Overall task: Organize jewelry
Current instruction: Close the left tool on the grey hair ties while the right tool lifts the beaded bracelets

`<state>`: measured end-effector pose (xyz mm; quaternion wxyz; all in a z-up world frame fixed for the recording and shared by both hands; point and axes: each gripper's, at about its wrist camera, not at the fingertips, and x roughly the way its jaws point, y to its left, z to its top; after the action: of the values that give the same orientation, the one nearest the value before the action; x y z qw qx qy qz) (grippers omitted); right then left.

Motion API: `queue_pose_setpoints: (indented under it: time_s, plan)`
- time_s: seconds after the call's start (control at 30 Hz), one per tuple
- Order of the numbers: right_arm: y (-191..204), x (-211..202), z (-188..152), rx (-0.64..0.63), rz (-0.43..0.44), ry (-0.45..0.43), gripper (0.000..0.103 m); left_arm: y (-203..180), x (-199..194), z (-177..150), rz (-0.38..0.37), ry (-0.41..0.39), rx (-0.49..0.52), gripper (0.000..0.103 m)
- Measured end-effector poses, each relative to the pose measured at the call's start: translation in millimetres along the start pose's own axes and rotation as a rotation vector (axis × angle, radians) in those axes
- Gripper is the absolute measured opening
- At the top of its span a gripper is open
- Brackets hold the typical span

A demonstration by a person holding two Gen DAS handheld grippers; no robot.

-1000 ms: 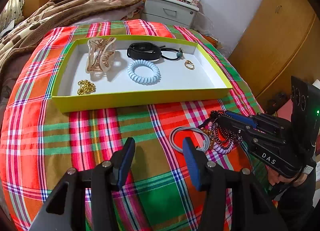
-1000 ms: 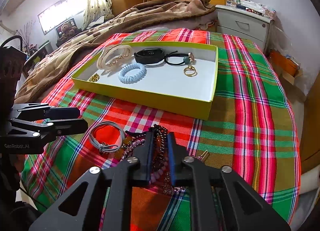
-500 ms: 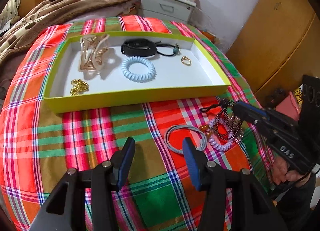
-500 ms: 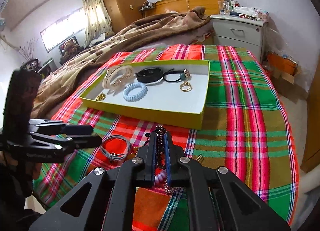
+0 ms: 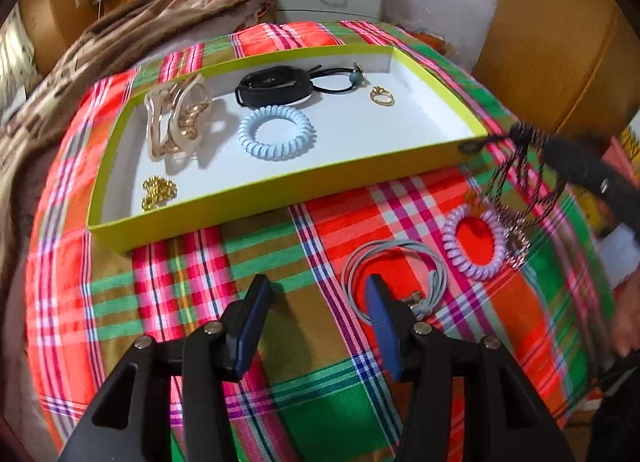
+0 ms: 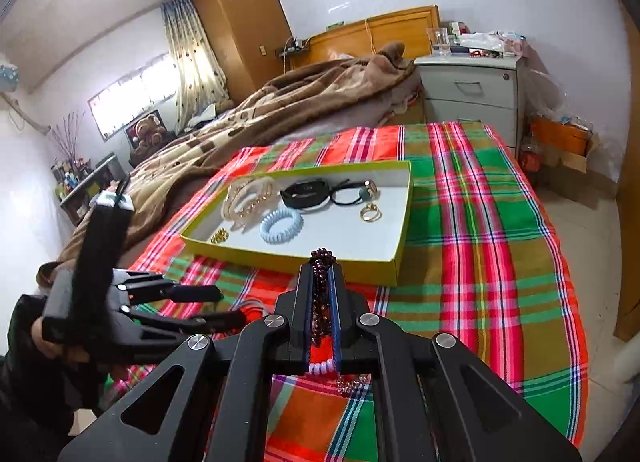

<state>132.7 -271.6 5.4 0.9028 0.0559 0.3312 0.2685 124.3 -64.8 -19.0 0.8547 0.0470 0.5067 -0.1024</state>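
On the plaid bedspread (image 5: pixel 188 274) I have the yellow-rimmed tray (image 5: pixel 280 181) partly filled: hair claw, black band, blue coil tie, gold ring. I judge this the carrying step. My right gripper (image 6: pixel 321 282) is clamped tight on the dark beaded bracelet (image 6: pixel 320 262), which hangs off the cloth just beside the tray's near right corner. Next it needs carrying over the rim and letting go on bare white floor. My left gripper (image 5: pixel 316 298) stands wide apart and empty above the grey hair tie (image 5: pixel 394 254); the lilac coil tie (image 5: pixel 474 242) waits beside it.
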Motion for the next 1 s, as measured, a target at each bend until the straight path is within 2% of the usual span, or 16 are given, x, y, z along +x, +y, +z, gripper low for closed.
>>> queue_pose_setpoints:
  time_s: [0.37, 0.4, 0.5, 0.53, 0.6, 0.63, 0.77, 1.0]
  plan:
    - [0.7, -10.4, 1.9, 0.011, 0.008, -0.045, 0.007, -2.0, 1.4, 0.8, 0.022, 0.004, 0.006, 0.052]
    - [0.9, -10.3, 2.0, 0.011, 0.008, -0.047, 0.007, -2.9, 1.4, 1.0, 0.023, 0.004, 0.007, 0.049]
    - [0.1, -9.4, 0.8, 0.018, 0.011, -0.046, 0.007, -6.8, -0.4, 0.0, 0.012, -0.007, 0.020, 0.029]
    - [-0.1, -8.9, 0.1, 0.020, 0.009, -0.045, 0.007, -7.3, -1.1, -0.3, 0.002, -0.015, 0.018, 0.018]
    - [-2.1, -8.8, -0.4, 0.024, 0.011, -0.046, 0.007, -7.3, -1.7, -1.1, -0.015, -0.020, 0.010, 0.015]
    - [-2.6, -8.9, -0.7, 0.027, 0.008, -0.048, 0.007, -7.1, -2.0, -0.8, -0.020, -0.021, 0.005, 0.010]
    - [-3.6, -9.7, -0.3, 0.031, 0.001, -0.050, 0.007, -3.0, -4.3, -1.5, -0.054, -0.034, -0.024, 0.003]
    - [-2.1, -11.3, 0.4, 0.031, -0.003, -0.056, 0.007, 2.2, -16.4, 0.0, -0.101, -0.081, -0.055, 0.002]
